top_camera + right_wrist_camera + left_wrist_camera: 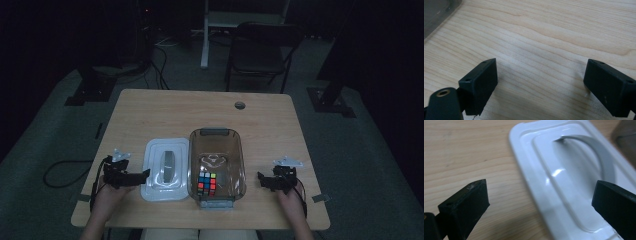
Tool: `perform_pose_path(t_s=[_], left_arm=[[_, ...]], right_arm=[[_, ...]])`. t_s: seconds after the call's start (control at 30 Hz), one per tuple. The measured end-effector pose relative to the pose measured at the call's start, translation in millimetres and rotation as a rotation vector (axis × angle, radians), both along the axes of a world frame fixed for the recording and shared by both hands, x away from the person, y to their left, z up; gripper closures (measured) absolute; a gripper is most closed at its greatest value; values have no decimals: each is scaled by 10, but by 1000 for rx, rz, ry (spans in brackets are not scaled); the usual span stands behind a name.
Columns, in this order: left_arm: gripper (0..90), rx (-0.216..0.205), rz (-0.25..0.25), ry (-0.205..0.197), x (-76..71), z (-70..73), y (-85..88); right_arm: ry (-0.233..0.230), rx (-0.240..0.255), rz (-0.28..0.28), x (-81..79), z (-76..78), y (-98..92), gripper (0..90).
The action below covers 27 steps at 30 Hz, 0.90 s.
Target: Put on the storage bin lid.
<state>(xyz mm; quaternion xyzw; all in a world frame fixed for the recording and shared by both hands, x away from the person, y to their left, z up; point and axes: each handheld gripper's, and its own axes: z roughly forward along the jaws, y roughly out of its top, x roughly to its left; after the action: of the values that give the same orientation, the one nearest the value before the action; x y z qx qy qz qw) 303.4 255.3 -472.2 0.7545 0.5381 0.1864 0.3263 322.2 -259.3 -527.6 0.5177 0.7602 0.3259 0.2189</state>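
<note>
Here's the clear bin (240,165) in the middle of my wooden counter (150,110), a smoky see-through plastic tub with a grey latch at each short end. Inside it, toward my end, sits a Rubik's cube (206,184), showing red, blue, green and orange squares on top; the rest of the bin floor is bare, with a moulded emblem catching the light. I can't read any writing on it.

The bin is open. Its white lid (165,170) lies flat on the counter, just beside the bin on the left, with a grey arched handle (599,155) set into its recessed centre. No label or lettering shows on the lid.

My left gripper (131,176) is low at the lid's left edge, fingers (466,205) wide apart. In the left gripper view one finger stands over bare wood and the other over the glossy lid, the lid's rim between them. I can't tell whether either touches it.

My right gripper (267,181) sits near the bin's right side, apart from it, fingers (481,80) spread wide over plain wood grain, gripping nothing. A corner of the bin (436,15) shows at the upper left of the right gripper view.
</note>
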Motion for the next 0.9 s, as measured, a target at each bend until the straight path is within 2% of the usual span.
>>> perform_pose_path(t_s=[0.13, 0.2, 0.23, 0.27, 0.33, 0.43, 0.77, 0.83, 0.9], left_arm=[[16, -3, -48, -8, 2, 37, -138], [16, -9, -48, -9, 3, 40, -170], [16, -34, -70, -7, 9, 52, -224], [16, -37, -72, -11, 11, 56, -260], [16, -17, -84, -18, 20, 58, -336], [16, -22, -104, -21, 41, 46, -424], [17, -34, -105, -26, 102, -38, -631], [61, -34, -89, -33, 126, -65, -675], [61, -35, -92, -29, 152, -84, -698]], right_arm=[[0, 0, 0, 0, 0, 0, 117], [0, 0, 0, 0, 0, 0, 118], [0, 0, 0, 0, 0, 0, 118], [0, 0, 0, 0, 0, 0, 118], [0, 0, 0, 0, 0, 0, 117], [0, 0, 0, 0, 0, 0, 118], [0, 0, 0, 0, 0, 0, 118], [1, -1, 0, 0, 1, 0, 118], [1, 0, 0, 0, 1, 0, 118]])
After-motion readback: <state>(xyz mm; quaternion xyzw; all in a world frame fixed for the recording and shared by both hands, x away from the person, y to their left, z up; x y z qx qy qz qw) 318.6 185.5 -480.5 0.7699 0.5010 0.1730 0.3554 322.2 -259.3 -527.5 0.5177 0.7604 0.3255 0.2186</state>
